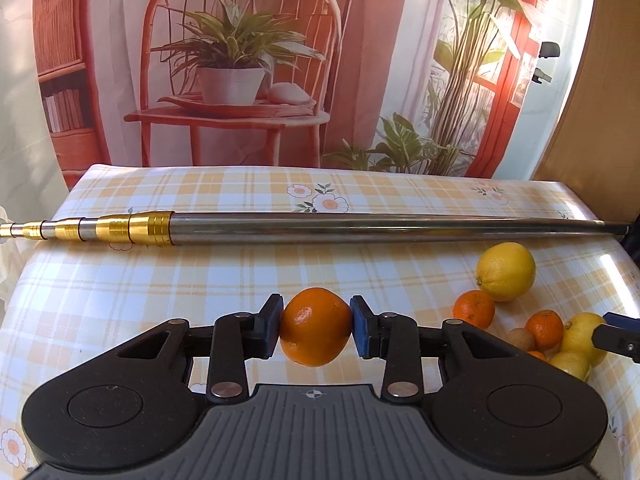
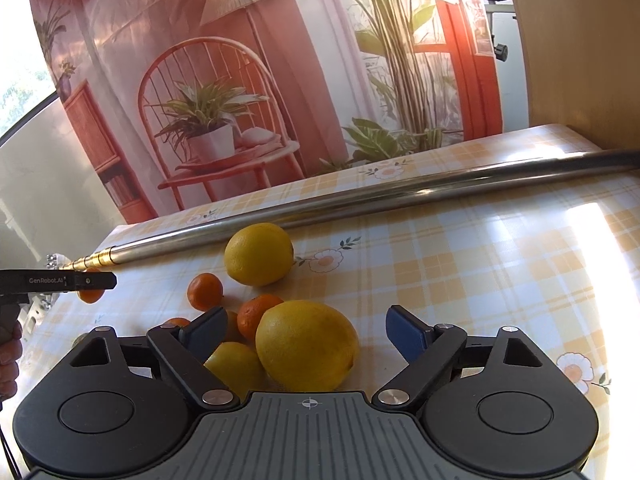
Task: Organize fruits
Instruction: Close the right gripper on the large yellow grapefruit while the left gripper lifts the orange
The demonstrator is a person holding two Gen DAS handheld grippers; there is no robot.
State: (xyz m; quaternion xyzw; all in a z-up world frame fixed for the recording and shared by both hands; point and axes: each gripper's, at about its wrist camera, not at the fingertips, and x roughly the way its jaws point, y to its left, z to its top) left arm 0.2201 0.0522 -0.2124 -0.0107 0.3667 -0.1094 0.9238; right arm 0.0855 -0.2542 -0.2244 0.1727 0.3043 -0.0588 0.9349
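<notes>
My left gripper (image 1: 316,326) is shut on an orange mandarin (image 1: 315,326), held just above the checked tablecloth. From the right wrist view the same left gripper (image 2: 94,281) shows at far left with the mandarin (image 2: 90,296) in it. My right gripper (image 2: 308,334) stands open around a big lemon (image 2: 307,345), pads apart from its skin. Beside it lie a second lemon (image 2: 236,364), a mandarin (image 2: 256,314), another mandarin (image 2: 205,291) and a far lemon (image 2: 259,254). In the left wrist view the pile sits at right: lemon (image 1: 506,271), mandarin (image 1: 474,309).
A long steel telescopic pole (image 1: 360,228) with gold rings lies across the table behind the fruit, also the pole (image 2: 360,200) in the right wrist view. A printed backdrop (image 1: 240,60) hangs behind the table. A wooden panel (image 2: 580,60) stands at right. A hand (image 2: 10,356) holds the left gripper.
</notes>
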